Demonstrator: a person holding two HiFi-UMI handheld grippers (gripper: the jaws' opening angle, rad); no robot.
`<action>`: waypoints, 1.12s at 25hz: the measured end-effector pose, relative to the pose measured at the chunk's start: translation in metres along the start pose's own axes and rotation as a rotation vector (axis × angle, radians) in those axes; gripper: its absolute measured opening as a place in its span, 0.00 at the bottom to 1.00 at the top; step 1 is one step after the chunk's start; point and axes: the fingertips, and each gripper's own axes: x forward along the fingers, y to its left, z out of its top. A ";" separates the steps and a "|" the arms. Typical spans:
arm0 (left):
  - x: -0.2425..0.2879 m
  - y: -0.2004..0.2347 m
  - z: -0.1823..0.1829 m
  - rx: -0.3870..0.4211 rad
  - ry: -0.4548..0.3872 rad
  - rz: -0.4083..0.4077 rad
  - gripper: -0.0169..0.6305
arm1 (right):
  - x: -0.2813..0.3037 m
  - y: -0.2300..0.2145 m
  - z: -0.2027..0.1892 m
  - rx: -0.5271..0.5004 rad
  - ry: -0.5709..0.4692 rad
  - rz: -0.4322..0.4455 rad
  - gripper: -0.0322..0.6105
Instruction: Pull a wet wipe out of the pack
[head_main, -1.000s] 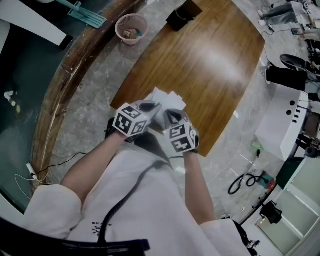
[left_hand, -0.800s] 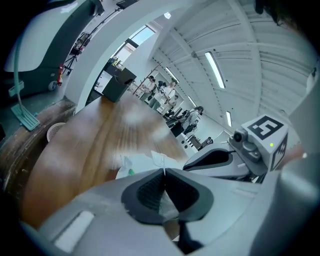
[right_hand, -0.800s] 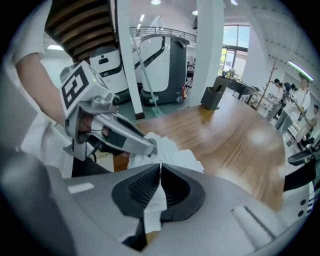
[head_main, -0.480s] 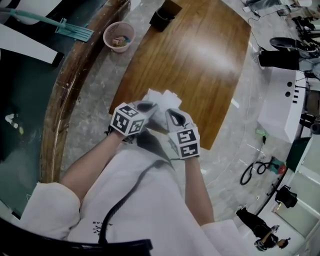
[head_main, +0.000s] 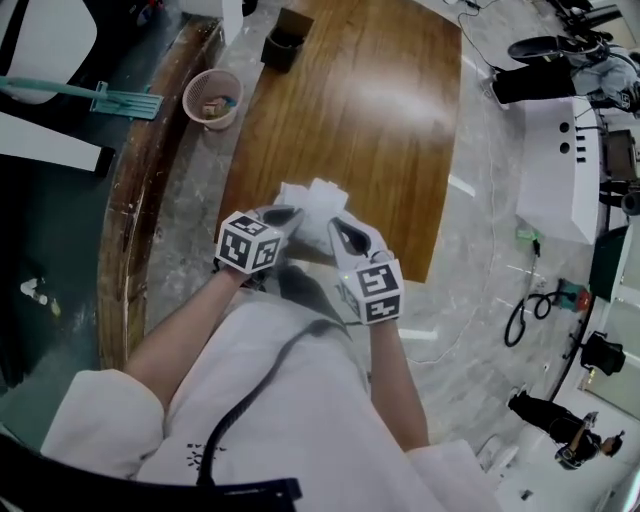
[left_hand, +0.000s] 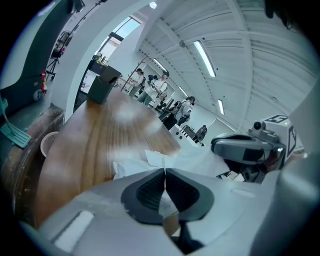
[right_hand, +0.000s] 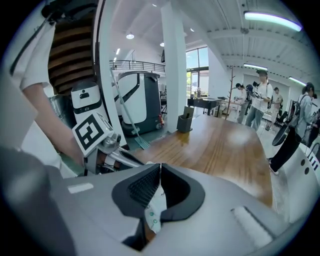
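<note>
Over the near end of the wooden table (head_main: 370, 110) my two grippers meet tip to tip. A crumpled white wet wipe (head_main: 315, 200) sticks out past them. The left gripper (head_main: 295, 213) is shut on the wipe's sheet (left_hand: 145, 162), its pads (left_hand: 150, 192) pressed together with white between them. My right gripper (head_main: 335, 225) is shut on a white piece with small green marks (right_hand: 152, 212), which looks like the pack's film. The rest of the pack is hidden under the grippers. In the right gripper view the left gripper's marker cube (right_hand: 92, 132) sits close at the left.
A pink basket (head_main: 213, 98) stands on the floor left of the table, with a green broom (head_main: 110, 98) beyond it. A black box (head_main: 282, 48) sits at the table's far corner. Cables (head_main: 525, 320) and a white machine (head_main: 555, 170) lie to the right. People (right_hand: 260, 100) stand far off.
My right gripper has risen and rolled, so its marker cube faces differently. The left gripper has hardly moved. Both stay shut, with the white sheet between them.
</note>
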 end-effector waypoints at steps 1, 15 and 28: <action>-0.001 0.000 0.000 0.010 0.002 0.005 0.05 | -0.004 -0.001 0.003 0.002 -0.018 -0.012 0.07; -0.025 -0.014 0.018 0.097 -0.014 -0.009 0.17 | -0.052 -0.009 0.038 0.070 -0.203 -0.129 0.07; -0.072 -0.070 0.113 0.317 -0.178 -0.040 0.05 | -0.105 -0.013 0.079 0.176 -0.441 -0.213 0.07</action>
